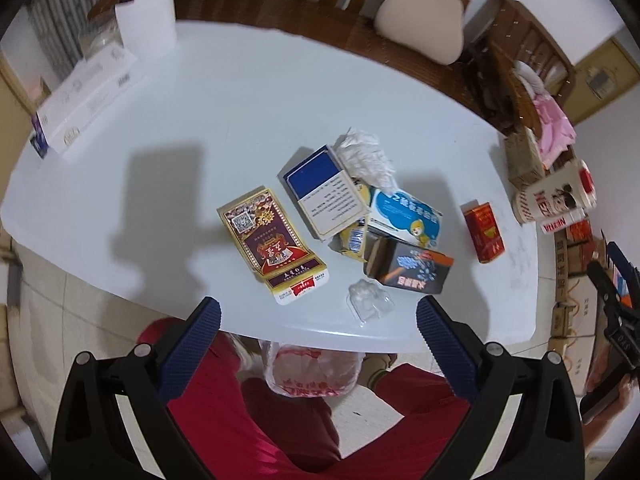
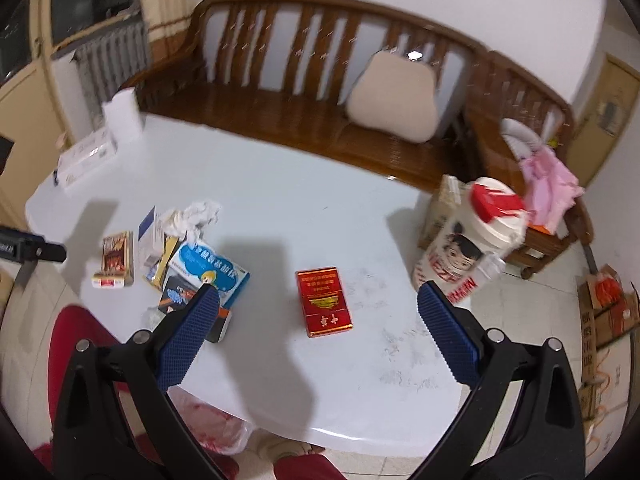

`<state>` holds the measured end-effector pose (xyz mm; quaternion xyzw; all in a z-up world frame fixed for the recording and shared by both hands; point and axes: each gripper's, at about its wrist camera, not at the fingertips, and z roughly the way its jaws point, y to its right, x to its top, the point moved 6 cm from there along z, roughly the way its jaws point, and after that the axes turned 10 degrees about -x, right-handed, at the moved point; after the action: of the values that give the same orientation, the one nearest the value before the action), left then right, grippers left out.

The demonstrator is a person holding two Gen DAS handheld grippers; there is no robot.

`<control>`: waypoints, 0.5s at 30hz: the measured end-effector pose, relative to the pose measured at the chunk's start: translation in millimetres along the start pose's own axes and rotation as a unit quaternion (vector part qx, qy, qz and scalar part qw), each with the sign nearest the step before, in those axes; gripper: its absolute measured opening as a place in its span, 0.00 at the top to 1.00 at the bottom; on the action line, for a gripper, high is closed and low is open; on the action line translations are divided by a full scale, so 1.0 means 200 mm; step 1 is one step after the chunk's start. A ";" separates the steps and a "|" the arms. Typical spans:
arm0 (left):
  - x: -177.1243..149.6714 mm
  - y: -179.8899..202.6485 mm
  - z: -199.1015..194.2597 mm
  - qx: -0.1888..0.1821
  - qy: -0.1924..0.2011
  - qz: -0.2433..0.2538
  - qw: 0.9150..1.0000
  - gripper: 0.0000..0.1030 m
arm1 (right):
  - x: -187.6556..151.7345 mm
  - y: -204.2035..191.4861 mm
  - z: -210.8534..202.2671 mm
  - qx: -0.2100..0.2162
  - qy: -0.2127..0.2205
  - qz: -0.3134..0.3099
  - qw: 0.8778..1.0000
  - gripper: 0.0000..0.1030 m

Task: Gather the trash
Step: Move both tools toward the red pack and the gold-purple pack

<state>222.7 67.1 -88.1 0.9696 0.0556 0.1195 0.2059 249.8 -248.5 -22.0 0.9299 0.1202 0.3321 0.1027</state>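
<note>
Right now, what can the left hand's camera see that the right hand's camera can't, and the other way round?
Only the left wrist view clearly shows the crumpled clear plastic wrapper near the table edge, and the open mouth of the trash bag below it. Only the right wrist view shows the window and the whole bench back. Both show the white table, the red cigarette pack, the pile of boxes, the crumpled tissue and the beige cushion.

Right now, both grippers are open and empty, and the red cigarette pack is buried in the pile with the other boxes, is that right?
Not quite. The red cigarette pack lies alone on the table, apart from the pile of boxes; the right wrist view shows bare tabletop between them. The rest holds: the left gripper and the right gripper both have their jaws open and empty.
</note>
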 end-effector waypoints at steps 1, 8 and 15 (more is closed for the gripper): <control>0.01 -0.01 0.02 0.002 -0.005 -0.006 1.000 0.07 | 0.01 0.00 0.04 0.004 -0.010 -0.008 1.000 0.06; 0.08 -0.07 0.18 0.014 -0.034 -0.030 0.999 0.07 | 0.00 -0.08 0.27 0.051 -0.066 -0.056 0.995 0.06; 0.12 -0.14 0.34 0.014 -0.058 -0.066 0.996 0.07 | -0.07 -0.14 0.52 0.054 -0.116 -0.086 0.988 0.06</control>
<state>262.5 69.6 -154.9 0.9719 0.1093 0.0481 0.2029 300.9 -237.8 -116.4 0.9525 0.2047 0.2050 0.0940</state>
